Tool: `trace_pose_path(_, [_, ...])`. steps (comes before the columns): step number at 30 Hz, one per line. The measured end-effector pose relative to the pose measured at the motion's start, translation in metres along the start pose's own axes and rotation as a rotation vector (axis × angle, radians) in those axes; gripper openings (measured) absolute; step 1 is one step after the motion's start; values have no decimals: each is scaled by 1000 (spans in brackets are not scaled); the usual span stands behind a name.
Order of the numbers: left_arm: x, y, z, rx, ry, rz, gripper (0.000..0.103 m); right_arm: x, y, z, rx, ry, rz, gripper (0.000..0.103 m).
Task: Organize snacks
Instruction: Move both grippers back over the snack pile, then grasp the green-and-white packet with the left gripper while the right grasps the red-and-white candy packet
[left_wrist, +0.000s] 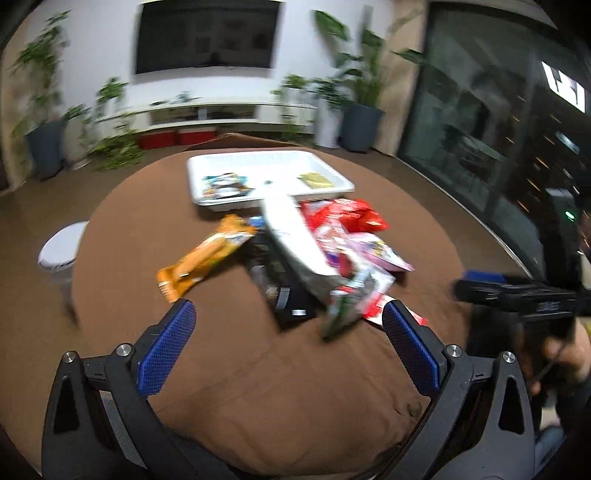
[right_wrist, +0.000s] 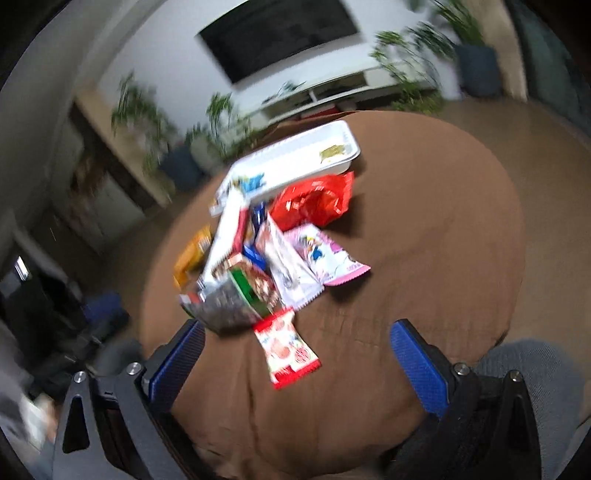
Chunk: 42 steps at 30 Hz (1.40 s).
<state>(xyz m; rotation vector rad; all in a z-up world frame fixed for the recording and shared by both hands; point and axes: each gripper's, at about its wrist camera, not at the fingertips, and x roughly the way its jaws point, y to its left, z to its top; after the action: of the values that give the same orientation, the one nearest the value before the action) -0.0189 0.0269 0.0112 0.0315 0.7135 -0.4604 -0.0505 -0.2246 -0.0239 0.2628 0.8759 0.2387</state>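
Note:
A pile of snack packets lies on the round brown table (left_wrist: 122, 258): an orange packet (left_wrist: 203, 258), a long white box (left_wrist: 295, 240), a red bag (left_wrist: 347, 214), a pink packet (left_wrist: 380, 254) and a dark packet (left_wrist: 280, 291). Behind the pile stands a white tray (left_wrist: 332, 166) with a blue-white packet (left_wrist: 225, 184) and a yellow-green packet (left_wrist: 316, 180) in it. My left gripper (left_wrist: 288, 325) is open and empty, short of the pile. My right gripper (right_wrist: 295, 343) is open and empty, over a red-white packet (right_wrist: 286, 349). The same pile (right_wrist: 258, 266) and tray (right_wrist: 291, 162) show in the right wrist view.
The right gripper's body (left_wrist: 517, 295) shows at the right of the left wrist view. A white stool (left_wrist: 61, 247) stands left of the table. Potted plants, a wall screen and a low white shelf line the far wall.

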Motion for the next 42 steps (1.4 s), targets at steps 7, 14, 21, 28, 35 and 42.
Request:
trace_pose_path(7, [14,-47,28,365,43,-62,94,19,3,-8,-27,84,-7,95])
trace_pose_path(14, [67,-63,43,541,249,-162,62,30,-3,-12,-4,141,-1,91])
trace_pose_path(21, [96,-63,37,561,377,-211,51,34,-1,-13,-10,158,12,88])
trace_pose_path(28, [111,-64,36,552,443,-230,34,44,2,-11,-19,179,19,87])
trace_pose_path(35, [121,-64,30,537,493,-193,24,52,2,-11,-25,199,14,86])
trace_pose_path(42, [121,-59,28,476,482,-198,14,58,4,-9,-47,207,6,85])
